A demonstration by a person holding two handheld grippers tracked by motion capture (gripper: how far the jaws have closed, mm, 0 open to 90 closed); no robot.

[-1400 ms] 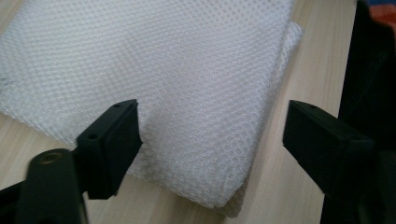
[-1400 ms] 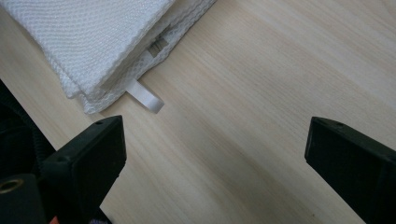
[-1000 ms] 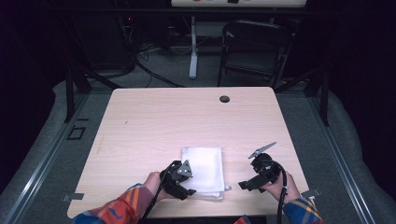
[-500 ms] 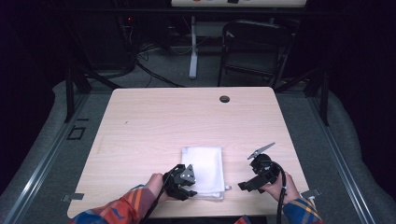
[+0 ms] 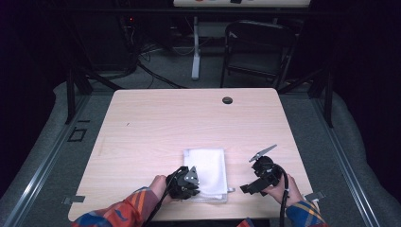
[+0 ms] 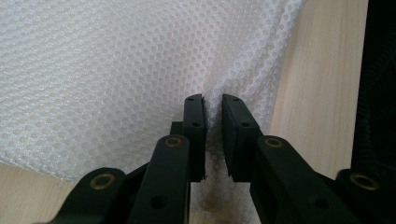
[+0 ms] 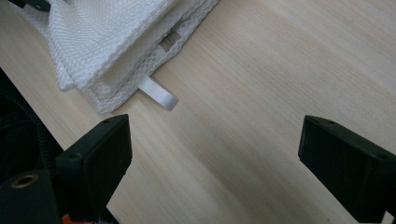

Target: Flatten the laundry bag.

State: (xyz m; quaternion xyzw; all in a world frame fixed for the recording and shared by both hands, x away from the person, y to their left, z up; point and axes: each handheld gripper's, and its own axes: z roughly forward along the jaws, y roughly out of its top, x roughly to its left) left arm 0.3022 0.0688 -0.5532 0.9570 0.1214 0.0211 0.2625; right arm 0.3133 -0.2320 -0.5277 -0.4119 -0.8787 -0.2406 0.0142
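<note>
Left gripper view: left gripper (image 6: 213,105) has just closed, pinching mesh cloth (image 6: 102,70).

A pale wooden tabletop (image 5: 156,123) lies bare across its far half and whole left side, giving wide free passage there. The folded white mesh cloth (image 5: 208,165) near the front edge is the one low obstacle. Just left of the cloth, the left tongs (image 6: 213,135) occupy its near corner, pinching the mesh. Right of the cloth, a bare strip separates it from the right tongs (image 7: 215,158), whose jaws stand wide apart over clear wood
</note>
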